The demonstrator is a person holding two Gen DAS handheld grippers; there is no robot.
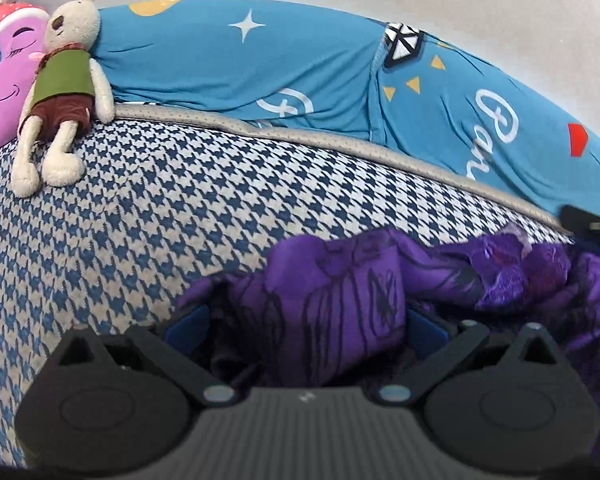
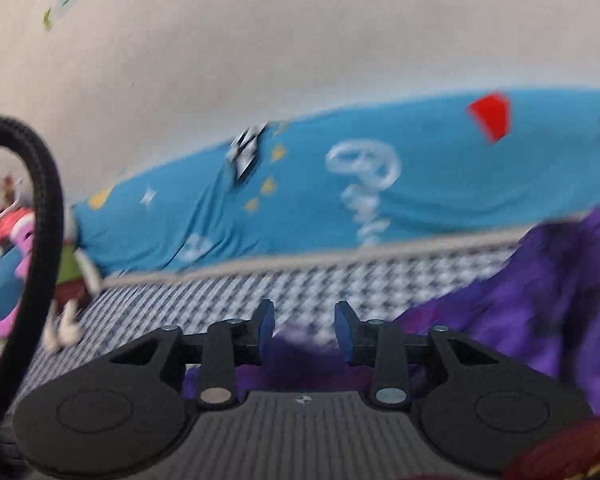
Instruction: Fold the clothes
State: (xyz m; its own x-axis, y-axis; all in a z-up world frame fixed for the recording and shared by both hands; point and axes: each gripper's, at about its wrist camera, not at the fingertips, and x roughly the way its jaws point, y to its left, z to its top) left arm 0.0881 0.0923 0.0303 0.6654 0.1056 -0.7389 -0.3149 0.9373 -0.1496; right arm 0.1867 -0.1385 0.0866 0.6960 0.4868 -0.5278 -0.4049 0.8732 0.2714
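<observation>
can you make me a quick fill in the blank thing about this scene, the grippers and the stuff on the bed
1. The crumpled garment bunched between the left gripper fingers is ____ in colour.
2. The cream plush rabbit wears a ____ vest.
3. The right gripper has its jaws apart, so it is ____.
4. The bed cover carries a blue and white ____ pattern.

Missing words: purple; green; open; houndstooth
</observation>
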